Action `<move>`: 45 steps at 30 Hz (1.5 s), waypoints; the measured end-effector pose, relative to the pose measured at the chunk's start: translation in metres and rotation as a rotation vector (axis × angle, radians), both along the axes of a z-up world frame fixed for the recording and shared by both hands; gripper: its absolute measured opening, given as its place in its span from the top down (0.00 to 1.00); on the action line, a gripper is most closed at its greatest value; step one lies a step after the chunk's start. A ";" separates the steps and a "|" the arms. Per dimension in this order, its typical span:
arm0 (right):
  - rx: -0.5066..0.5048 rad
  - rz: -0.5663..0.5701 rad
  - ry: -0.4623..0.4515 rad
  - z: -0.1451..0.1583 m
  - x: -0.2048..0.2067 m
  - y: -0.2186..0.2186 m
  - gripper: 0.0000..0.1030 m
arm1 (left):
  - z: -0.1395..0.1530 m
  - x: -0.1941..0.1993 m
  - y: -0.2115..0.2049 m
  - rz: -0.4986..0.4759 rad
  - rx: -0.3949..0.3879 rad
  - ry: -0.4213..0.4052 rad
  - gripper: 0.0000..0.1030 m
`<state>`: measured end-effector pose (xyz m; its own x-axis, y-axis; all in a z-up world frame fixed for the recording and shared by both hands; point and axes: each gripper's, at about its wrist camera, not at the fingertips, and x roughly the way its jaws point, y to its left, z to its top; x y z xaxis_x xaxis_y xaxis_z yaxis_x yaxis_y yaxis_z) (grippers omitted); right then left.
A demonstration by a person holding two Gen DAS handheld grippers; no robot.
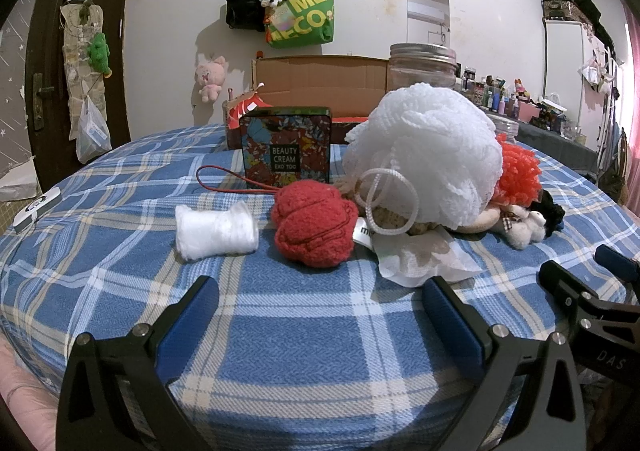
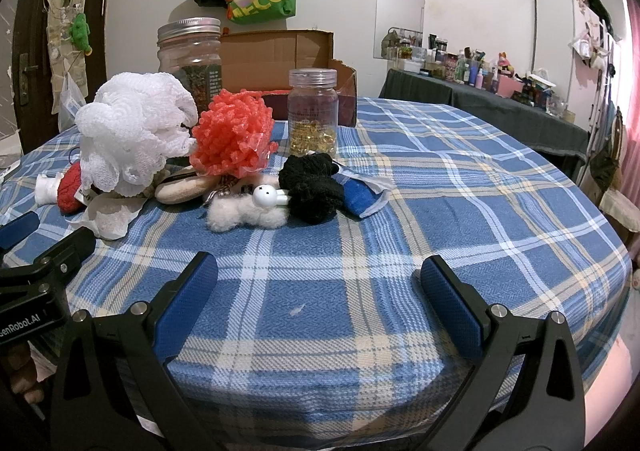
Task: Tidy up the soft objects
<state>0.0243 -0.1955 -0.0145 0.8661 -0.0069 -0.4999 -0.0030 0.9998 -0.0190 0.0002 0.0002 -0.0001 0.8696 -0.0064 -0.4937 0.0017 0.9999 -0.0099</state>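
A pile of soft things lies on the blue plaid cloth (image 1: 300, 331): a white mesh bath pouf (image 1: 428, 147) (image 2: 132, 131), an orange pouf (image 2: 232, 135) (image 1: 518, 167), a red woolly pouch (image 1: 314, 225), a white rolled cloth (image 1: 218, 229), a fluffy white toy (image 2: 248, 211), a black knit piece (image 2: 312, 187) and a blue cloth (image 2: 358, 195). My left gripper (image 1: 318, 303) is open and empty, in front of the red pouch. My right gripper (image 2: 318, 287) is open and empty, in front of the fluffy toy.
A floral tin (image 1: 286, 147) stands behind the red pouch. A big lidded jar (image 2: 190, 51), a small clear jar (image 2: 313, 115) and an open cardboard box (image 2: 280, 51) stand behind the pile. A small white device (image 1: 38, 209) lies at the left edge. Crumpled paper (image 1: 420, 255) lies under the pile.
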 end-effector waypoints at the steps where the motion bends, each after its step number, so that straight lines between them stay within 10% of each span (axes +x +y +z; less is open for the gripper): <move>1: 0.002 0.002 0.002 0.000 0.000 0.000 0.00 | 0.000 0.000 0.000 -0.001 0.002 0.001 0.00; 22: 0.103 0.149 -0.069 0.065 0.027 -0.026 0.00 | 0.063 0.014 0.002 -0.195 -0.100 -0.070 0.00; 33: 0.292 0.496 0.144 0.066 0.100 -0.038 0.00 | 0.079 0.063 -0.018 -0.360 -0.140 0.060 0.09; 38: 0.314 0.567 0.221 0.056 0.115 -0.029 0.27 | 0.068 0.076 -0.024 -0.395 -0.147 0.128 0.25; 40: 0.336 0.596 0.249 0.051 0.119 -0.028 0.56 | 0.064 0.078 -0.026 -0.415 -0.144 0.141 0.36; 45: 0.354 0.597 0.236 0.047 0.114 -0.030 0.67 | 0.064 0.070 -0.029 -0.453 -0.128 0.129 0.54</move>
